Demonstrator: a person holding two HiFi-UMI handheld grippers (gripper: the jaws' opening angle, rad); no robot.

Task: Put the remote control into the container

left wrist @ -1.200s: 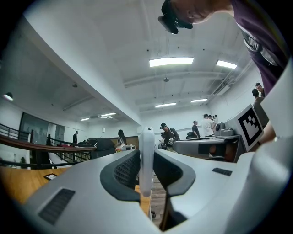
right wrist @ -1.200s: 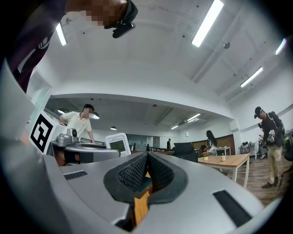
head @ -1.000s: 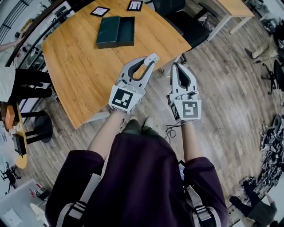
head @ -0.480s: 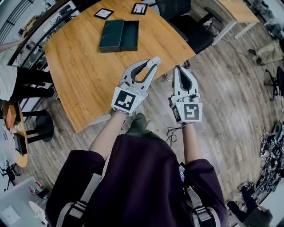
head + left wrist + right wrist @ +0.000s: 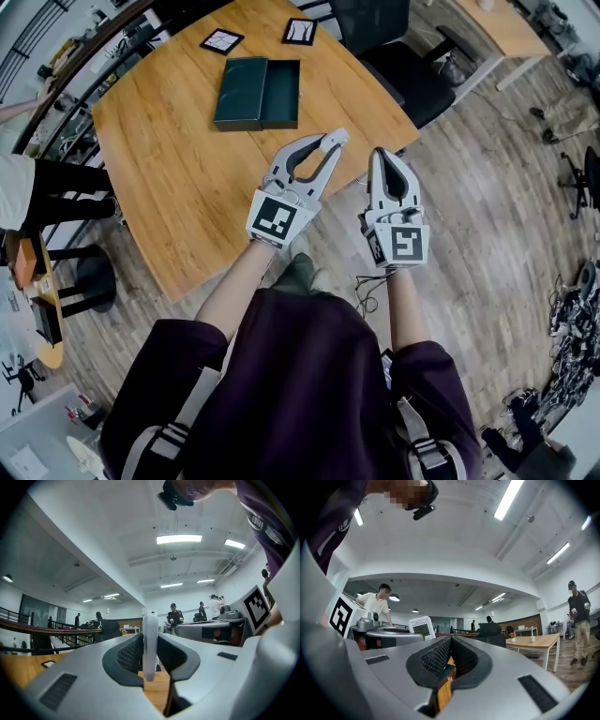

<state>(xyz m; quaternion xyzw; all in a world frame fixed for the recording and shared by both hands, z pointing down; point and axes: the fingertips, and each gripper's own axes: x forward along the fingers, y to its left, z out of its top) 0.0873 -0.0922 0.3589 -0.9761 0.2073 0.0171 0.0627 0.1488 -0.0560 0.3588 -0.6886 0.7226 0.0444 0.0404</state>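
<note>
A white remote control (image 5: 150,641) stands edge-on between the pads of my left gripper (image 5: 150,667), which is shut on it. In the head view its tip (image 5: 335,139) sticks out past that gripper (image 5: 326,146), held in the air over the near corner of the wooden table (image 5: 178,178). The right gripper view shows the remote's screen face (image 5: 422,628). The container, a dark green box (image 5: 260,92) lying open in two halves, rests far back on the table. My right gripper (image 5: 386,156) (image 5: 451,644) is shut and empty, beside the left one over the floor.
Two black-framed marker cards (image 5: 222,40) (image 5: 300,31) lie at the table's far edge. A black office chair (image 5: 398,56) stands right of the table, another desk (image 5: 506,23) beyond it. Stools (image 5: 94,272) and shelving line the left side. People stand far off in the room.
Both grippers and my view have moved a little closer to the table, so the green box sits lower in the picture. The left gripper still holds the remote; the right stays shut.
</note>
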